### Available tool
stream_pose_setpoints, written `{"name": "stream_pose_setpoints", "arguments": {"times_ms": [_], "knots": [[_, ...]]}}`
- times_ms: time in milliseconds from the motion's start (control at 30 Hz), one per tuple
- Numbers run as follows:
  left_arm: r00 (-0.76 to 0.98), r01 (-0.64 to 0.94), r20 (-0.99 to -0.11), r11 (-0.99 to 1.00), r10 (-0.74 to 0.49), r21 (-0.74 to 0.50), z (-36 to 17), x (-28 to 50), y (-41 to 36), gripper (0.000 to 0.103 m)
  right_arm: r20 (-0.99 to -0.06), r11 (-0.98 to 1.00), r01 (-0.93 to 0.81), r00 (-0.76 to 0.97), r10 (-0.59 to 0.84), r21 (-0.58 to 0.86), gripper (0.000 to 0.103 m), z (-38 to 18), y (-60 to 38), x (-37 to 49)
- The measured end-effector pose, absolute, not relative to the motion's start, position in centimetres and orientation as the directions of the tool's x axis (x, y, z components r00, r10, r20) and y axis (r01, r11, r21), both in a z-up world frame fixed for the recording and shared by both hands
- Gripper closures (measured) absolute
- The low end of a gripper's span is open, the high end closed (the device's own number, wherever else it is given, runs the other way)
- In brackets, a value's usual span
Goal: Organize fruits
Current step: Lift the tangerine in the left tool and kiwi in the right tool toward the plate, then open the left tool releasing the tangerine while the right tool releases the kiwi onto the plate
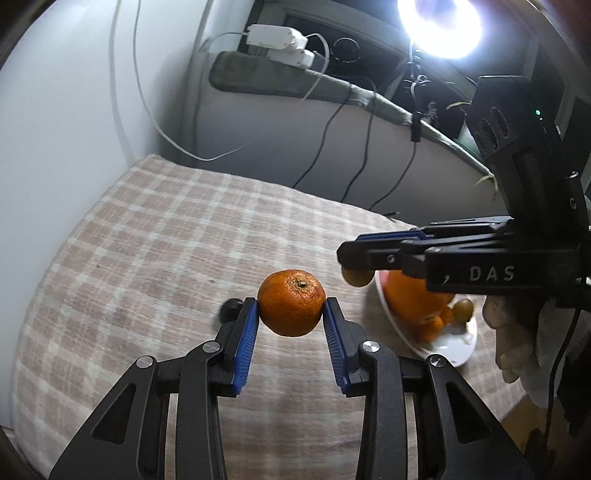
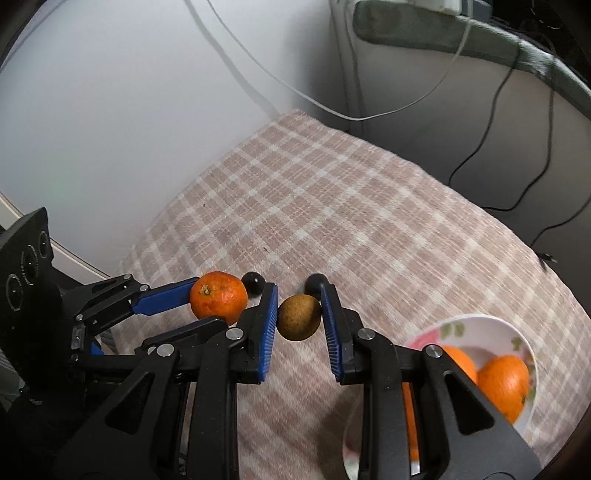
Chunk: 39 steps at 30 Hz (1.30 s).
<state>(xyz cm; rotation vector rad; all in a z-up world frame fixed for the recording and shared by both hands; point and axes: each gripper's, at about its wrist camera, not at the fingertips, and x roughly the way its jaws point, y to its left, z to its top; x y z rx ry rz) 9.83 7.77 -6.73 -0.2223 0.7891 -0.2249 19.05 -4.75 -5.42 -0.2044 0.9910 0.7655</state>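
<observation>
Left wrist view: left gripper (image 1: 291,314) is clamped on a mandarin (image 1: 291,302), stem end up, blue ribbed pads (image 1: 246,343) pressed on its two sides at the widest part. It is held clear of the checked tablecloth (image 1: 147,240). Mandarin is judged light, with soft, loose, dimpled peel; it dents under a hard squeeze, so a mid-height side grip with modest force suits it. Rib texture on the pads should stop slip on the waxy skin.

Just behind the left pad, a small dark round fruit (image 1: 231,309) lies on the cloth; type cannot be told.

Right wrist view: right gripper (image 2: 299,317) is closed on a small brown-green round fruit (image 2: 298,317), pinched across its middle, also lifted off the cloth. Skin looks dull and slightly rough; it is judged light and firmer than the mandarin, but small enough to pop out if gripped off-centre.

Further right, a white bowl (image 2: 480,321) with a floral rim print holds at least two larger oranges (image 2: 506,384), smooth and glossy; smaller pieces are seen beside them in the left view. Bowl looks like glazed ceramic, so fruit is better lowered in than dropped.

Cloth is woven, beige-and-white plaid, over a rounded table edge. Behind it are a plain wall, loose cables (image 1: 328,136) and a bright ring lamp (image 1: 441,22).
</observation>
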Motion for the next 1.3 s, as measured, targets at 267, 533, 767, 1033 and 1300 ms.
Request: {"name": "stream_pose_setpoints", "arguments": {"times_ms": [267,533,767,1033,1300], "knots": [[0.681,0.184,-0.657,0.944,-0.323,-0.274,-5.6,8.2,4.5,0.069,-0.77,0.754,-0.629,0.381,0.512,0.191,0.078,-3.3,-10.1,16.4],[0.662,0.257,-0.649,0.927,-0.375,-0.274,-5.2,7.1,0.7,0.069,-0.742,0.791,-0.575,0.433,0.511,0.209,0.078,-2.7,-16.1,14.7],[0.632,0.311,-0.653,0.908,-0.418,-0.28,-5.5,6.5,-2.4,0.069,-0.732,0.821,-0.526,0.466,0.498,0.224,0.078,-3.1,-20.3,14.2],[0.601,0.347,-0.663,0.893,-0.446,-0.285,-6.1,6.4,-4.9,0.069,-0.741,0.837,-0.49,0.462,0.488,0.245,0.078,-4.5,-23.1,13.7],[0.572,0.367,-0.68,0.885,-0.458,-0.287,-7.0,6.6,-6.8,0.069,-0.756,0.838,-0.486,0.442,0.482,0.25,0.078,-6.1,-23.8,13.1]]}}
